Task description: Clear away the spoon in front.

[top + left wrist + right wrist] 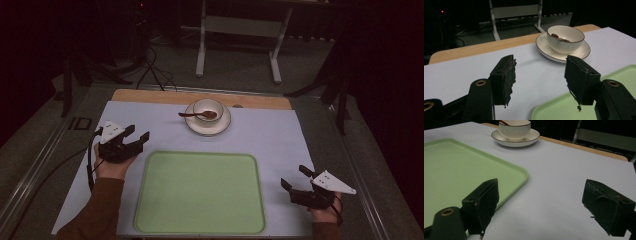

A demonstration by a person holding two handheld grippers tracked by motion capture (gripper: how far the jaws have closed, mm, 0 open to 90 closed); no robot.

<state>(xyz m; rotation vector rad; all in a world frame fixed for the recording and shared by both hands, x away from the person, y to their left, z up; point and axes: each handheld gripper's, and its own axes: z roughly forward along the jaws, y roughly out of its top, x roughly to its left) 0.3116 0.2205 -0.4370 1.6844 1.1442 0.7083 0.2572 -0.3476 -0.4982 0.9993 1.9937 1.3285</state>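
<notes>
A white metal stand (240, 35) rises on the grey floor (240, 75) behind the counter (270, 135). Black cables (155, 72) trail across the floor at the back left.

spoon (559, 37) mostly hidden in bowl (565, 38)

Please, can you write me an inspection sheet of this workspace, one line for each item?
Surface: table with pale cover, wood strip at far edge.
Job's things: bowl on saucer, brown spoon in bowl; green tray empty.
Clutter: nothing seen.
Grippers: left gripper and right gripper both open, holding nothing, beside the tray.
Cables: black cable from left gripper; more on floor behind.
Surroundings: dark room, white frame behind.
</notes>
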